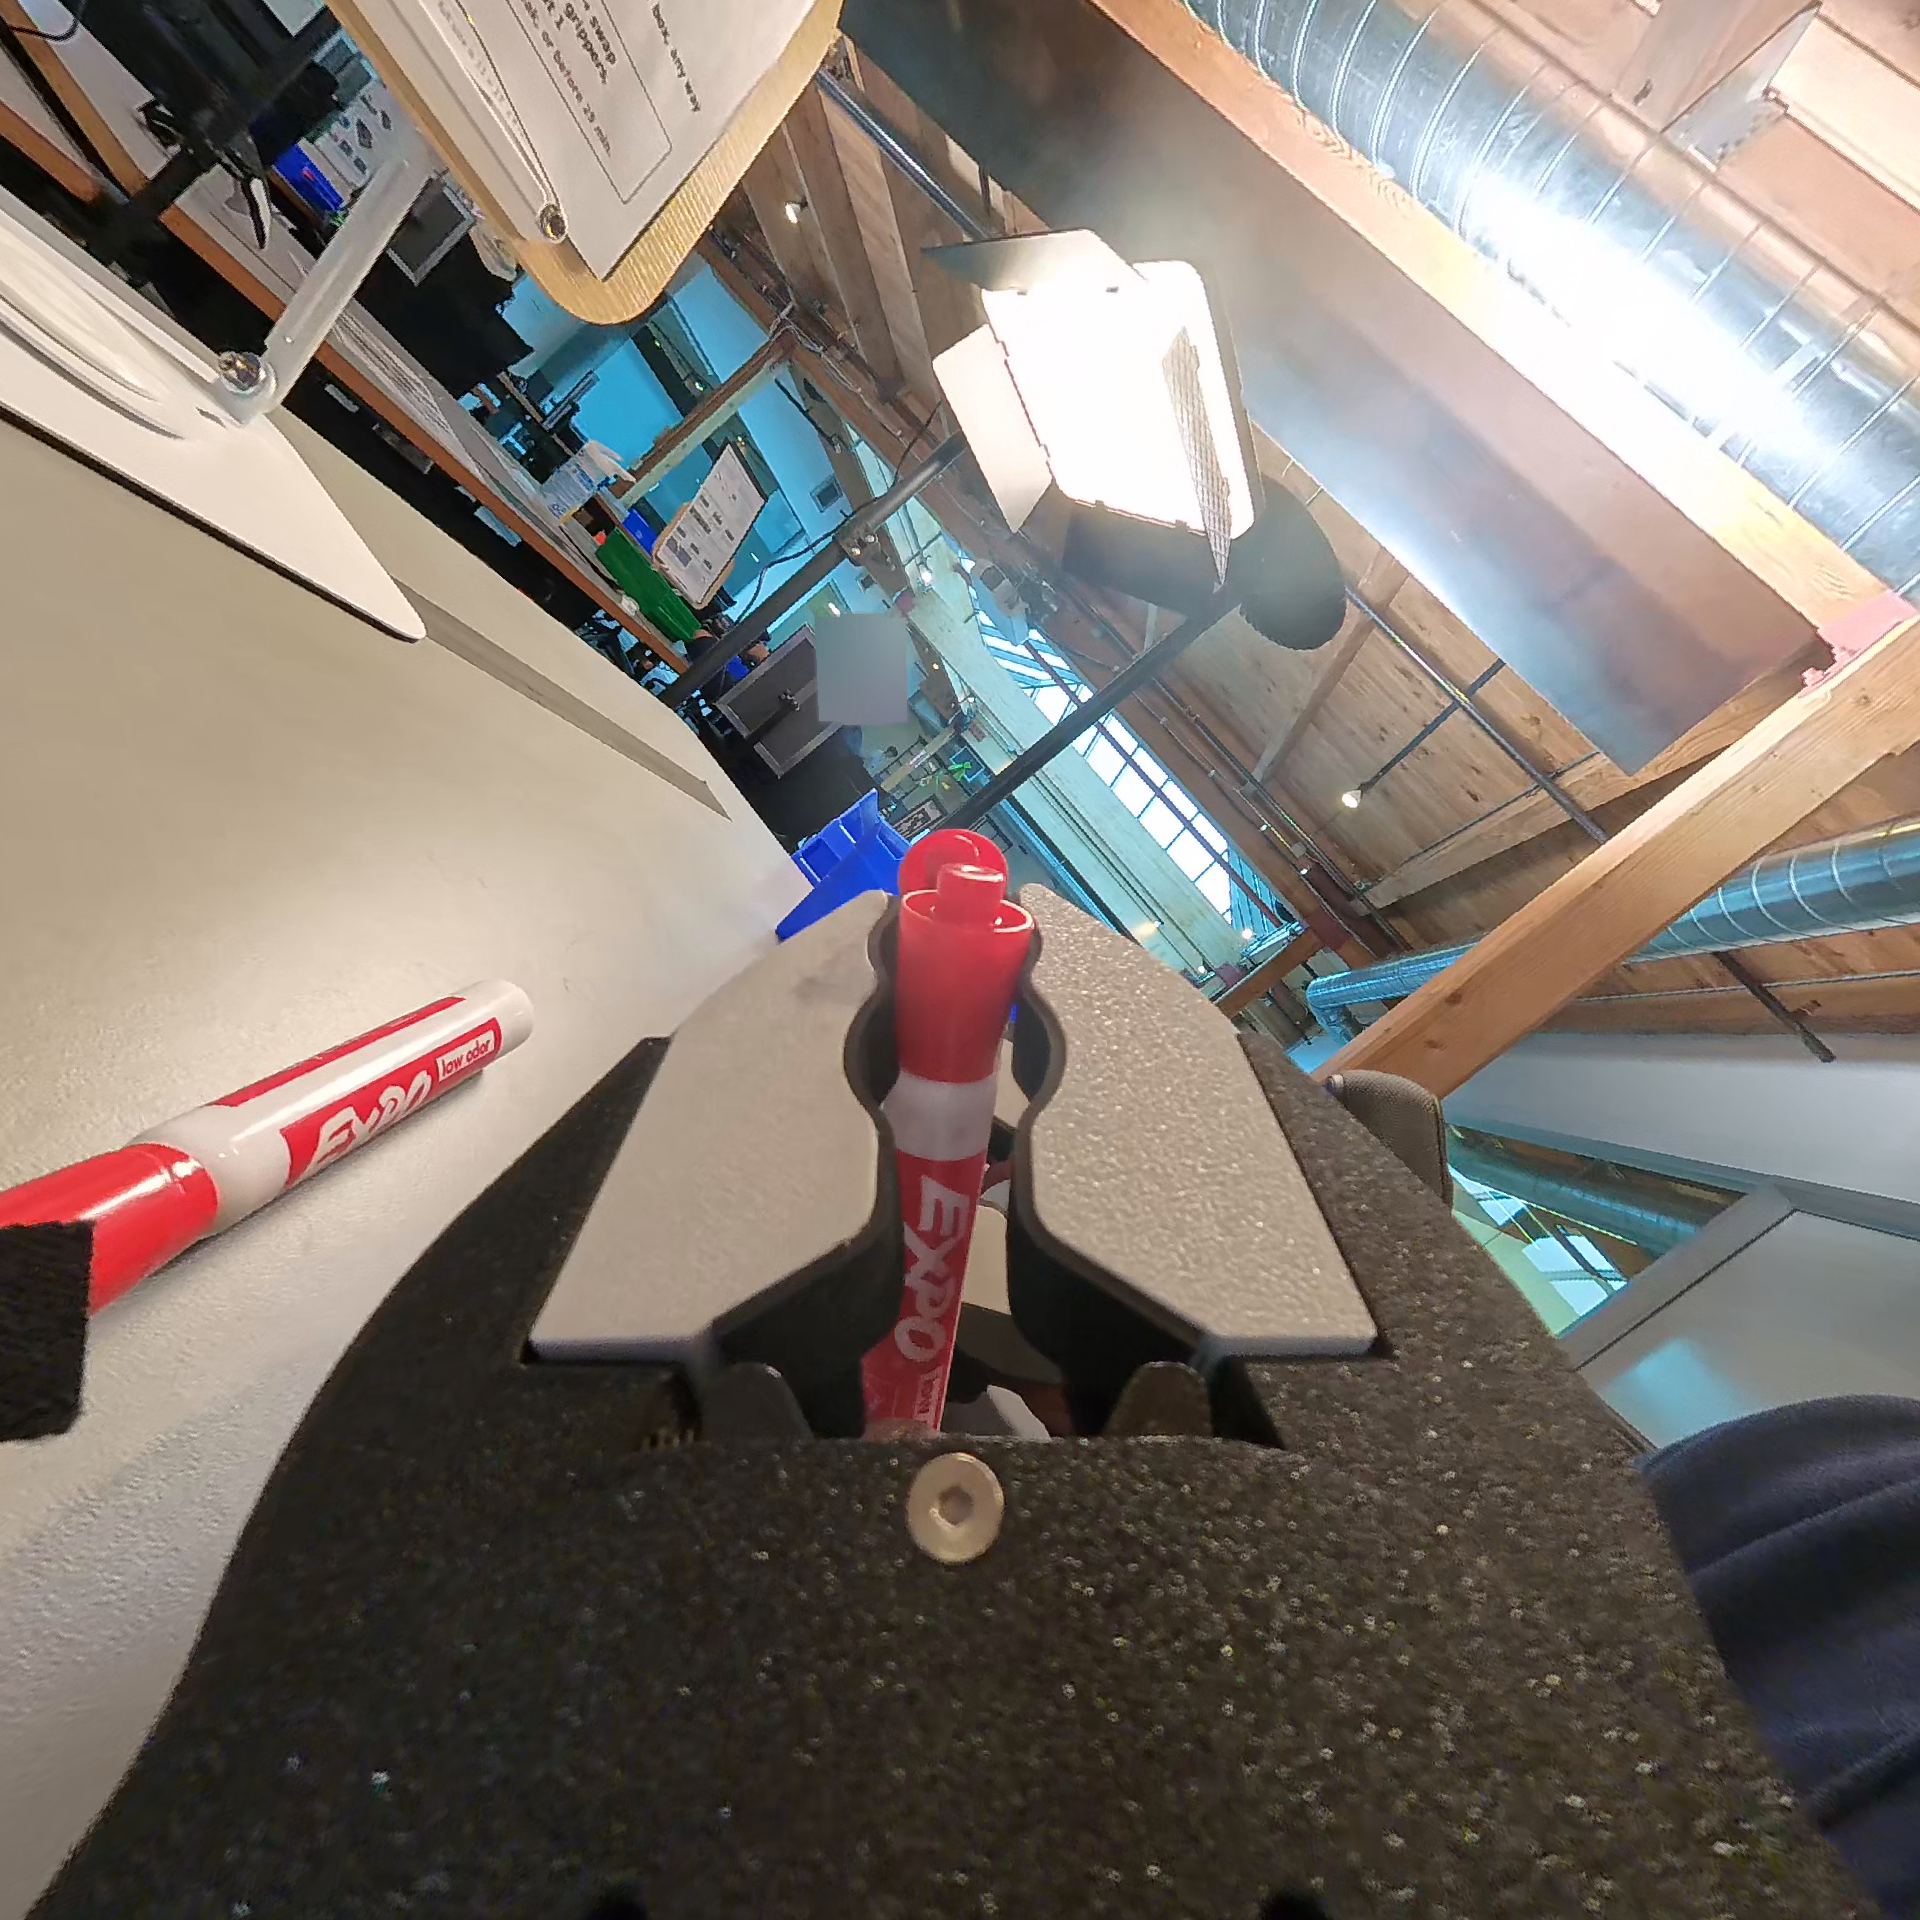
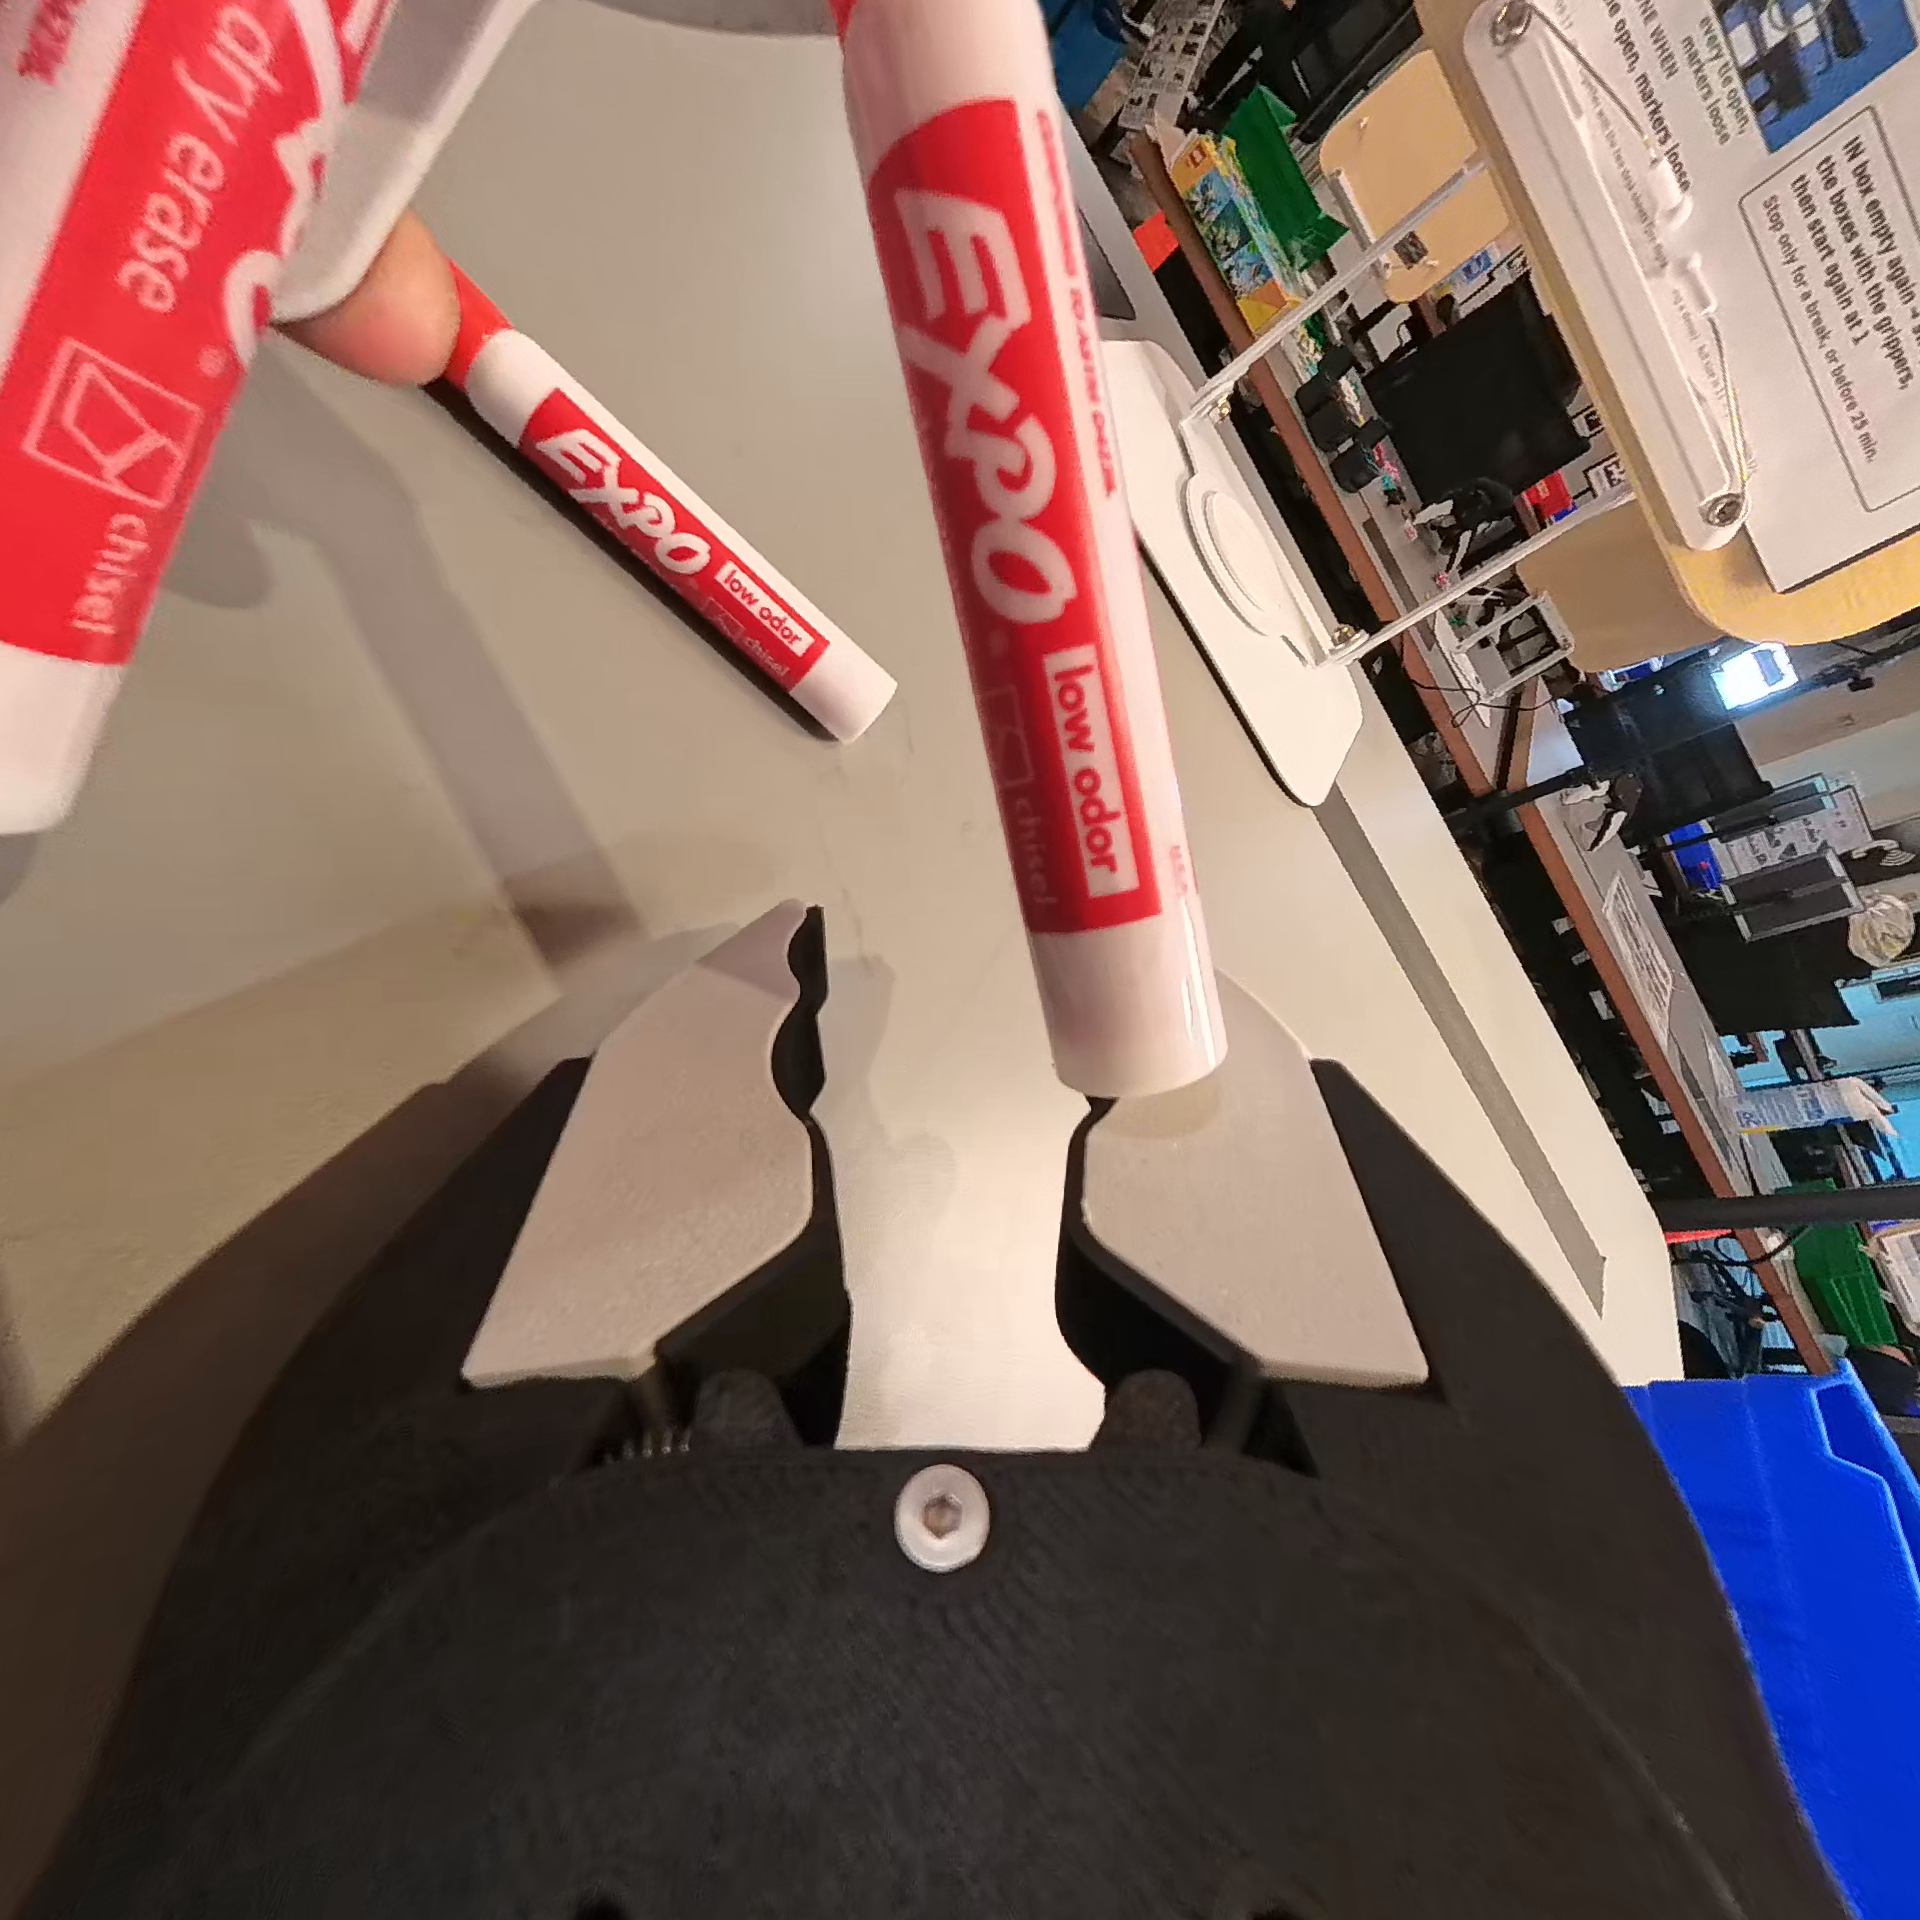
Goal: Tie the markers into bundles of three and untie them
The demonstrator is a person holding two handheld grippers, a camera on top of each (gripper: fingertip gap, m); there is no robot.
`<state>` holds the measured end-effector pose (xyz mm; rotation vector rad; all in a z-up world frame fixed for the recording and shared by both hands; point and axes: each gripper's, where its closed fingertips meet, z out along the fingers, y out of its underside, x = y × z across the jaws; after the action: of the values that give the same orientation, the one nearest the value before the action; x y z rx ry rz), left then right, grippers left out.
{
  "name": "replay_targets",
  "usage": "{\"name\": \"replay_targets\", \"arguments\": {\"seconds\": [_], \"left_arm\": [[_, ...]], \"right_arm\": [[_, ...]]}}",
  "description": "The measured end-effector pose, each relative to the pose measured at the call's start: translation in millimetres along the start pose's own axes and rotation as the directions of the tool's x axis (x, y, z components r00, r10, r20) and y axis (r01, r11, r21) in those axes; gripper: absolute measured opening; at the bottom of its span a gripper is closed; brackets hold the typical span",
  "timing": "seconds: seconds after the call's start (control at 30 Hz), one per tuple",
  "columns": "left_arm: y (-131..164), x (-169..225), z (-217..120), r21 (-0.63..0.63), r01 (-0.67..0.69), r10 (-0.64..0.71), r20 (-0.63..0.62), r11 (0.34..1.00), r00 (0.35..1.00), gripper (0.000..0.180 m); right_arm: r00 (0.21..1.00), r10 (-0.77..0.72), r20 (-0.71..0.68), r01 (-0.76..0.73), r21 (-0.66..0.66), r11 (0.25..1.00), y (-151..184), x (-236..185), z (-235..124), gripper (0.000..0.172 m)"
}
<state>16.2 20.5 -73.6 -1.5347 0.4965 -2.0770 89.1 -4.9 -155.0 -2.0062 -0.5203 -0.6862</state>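
Two red markers (image 1: 951, 1039) stand pinched in our left gripper (image 1: 956, 935), long axes along its fingers; our right gripper (image 2: 951, 997) gapes, and a third marker (image 2: 675, 540) lies ahead-left on the table (image 2: 312, 935).

Colour rundown: the markers were all the same scheme, white barrels with red label panels and white lettering, plus glossy red caps. The one clamped in the left gripper (image 1: 951, 935) showed its red cap (image 1: 961, 966) up front with a pale band under it. The loose marker (image 1: 312, 1101) lying on the table (image 1: 312, 831) matched it. The table was a flat off-white, slightly greyish. Both grippers had speckled black bodies with light grey finger plates (image 2: 675, 1143) edged in black. A black strap (image 1: 42, 1320) sat at the frame edge. A bright blue bin (image 2: 1787, 1621) stood off to the side. The sleeve (image 1: 1808, 1600) was dark navy.
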Motion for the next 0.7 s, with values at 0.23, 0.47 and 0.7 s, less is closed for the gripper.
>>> {"name": "replay_targets", "arguments": {"seconds": [0.23,0.47,0.7], "left_arm": [[-8,4,0,-0.001,-0.020,0.020,-0.014,1.000,1.000,0.017],[-21,0,-1,-0.009,-0.057,0.058,0.034,0.998,0.998,0.017],[-13,-11,2,-0.145,-0.104,0.125,0.140,0.984,0.982,0.017]], "right_arm": [[0.992,0.073,0.106,-0.080,0.062,0.995,-10,-10,-4,0.053],[0.965,0.136,0.223,-0.159,0.090,0.983,-17,-18,-7,0.076],[0.954,0.154,0.257,-0.189,0.119,0.975,-27,-25,-10,0.087]]}}
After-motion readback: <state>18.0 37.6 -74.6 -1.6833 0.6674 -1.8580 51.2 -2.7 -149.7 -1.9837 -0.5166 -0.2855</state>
